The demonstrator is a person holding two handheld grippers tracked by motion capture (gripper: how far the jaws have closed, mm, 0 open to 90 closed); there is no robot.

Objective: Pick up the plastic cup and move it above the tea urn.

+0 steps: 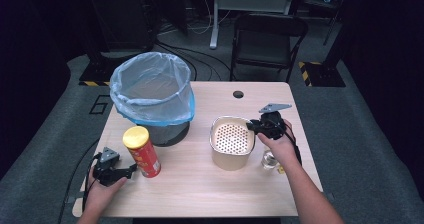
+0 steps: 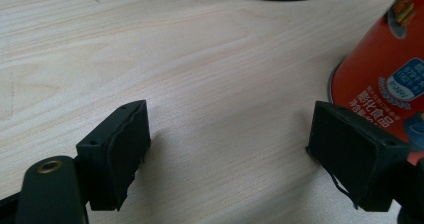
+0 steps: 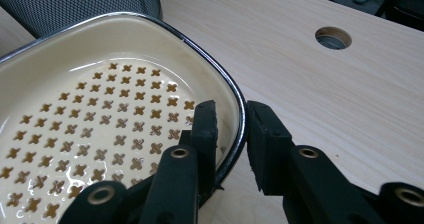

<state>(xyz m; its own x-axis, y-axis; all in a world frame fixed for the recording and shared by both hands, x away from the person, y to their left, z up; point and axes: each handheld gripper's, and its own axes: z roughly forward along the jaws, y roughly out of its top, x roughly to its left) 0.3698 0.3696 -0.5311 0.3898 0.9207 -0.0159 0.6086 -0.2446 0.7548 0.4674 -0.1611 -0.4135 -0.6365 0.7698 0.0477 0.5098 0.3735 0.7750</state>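
The person's right hand (image 1: 280, 145) partly hides a small glass (image 1: 269, 160) behind the cream container (image 1: 231, 143).

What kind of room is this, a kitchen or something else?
Probably a lab or studio for recording, not a kitchen: a wooden table stands on grey carpet in a dark room, with a folding chair and loose floor cables behind it.

claw (image 3: 231, 134) clamping cream perforated basket (image 3: 100, 119) rim

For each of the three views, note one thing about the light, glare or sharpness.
High view: the table is lit while the room beyond falls dark. Left gripper view: the near jaws are soft, and the red can is cut off by the frame edge. Right gripper view: glare streaks the glossy cream perforated tray, and the near jaws blur.
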